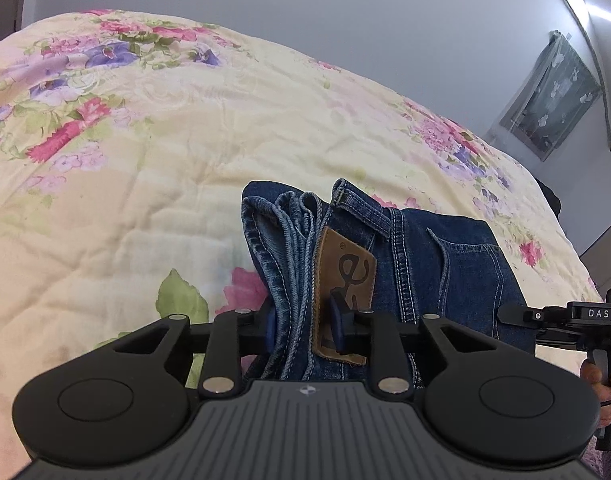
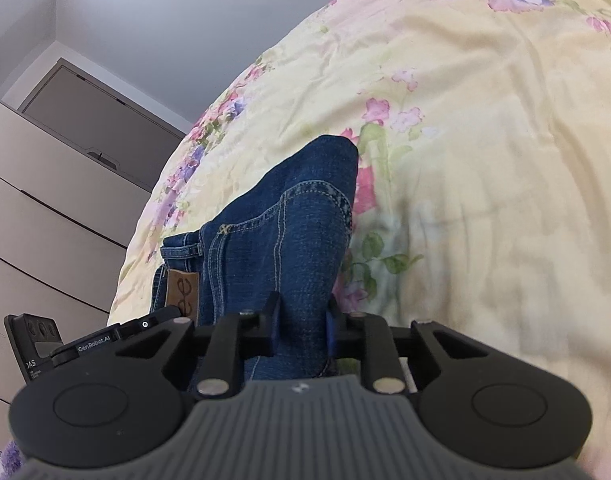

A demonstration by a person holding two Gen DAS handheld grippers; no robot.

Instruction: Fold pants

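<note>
Denim, dark blue, already stacked in several layers: jeans [image 1: 405, 264] folded into a compact bundle, cuffs and waistband lined up together along one edge, brown leather patch [image 1: 343, 276] facing out. Bundle seen above a floral quilt [image 1: 145, 152] on a bed, apparently lifted rather than lying flat, though contact with the quilt at the far end could not be ruled out. Left gripper [image 1: 303, 326] clamped narrow on the thick edge at the patch, blue pads pressing the layers from either side. Right gripper [image 2: 303, 326] likewise pinched narrow on the plainer folded side of the same bundle, near a pocket seam. Part of a hand [image 1: 603, 384] visible on the right handle. Judged near the end: main folds done, legs doubled over, edges roughly even. Left to do, probably: one last fold or simply setting the bundle down flat and smoothing it. Pale drawers [image 2: 45, 220] off to one side.
</note>
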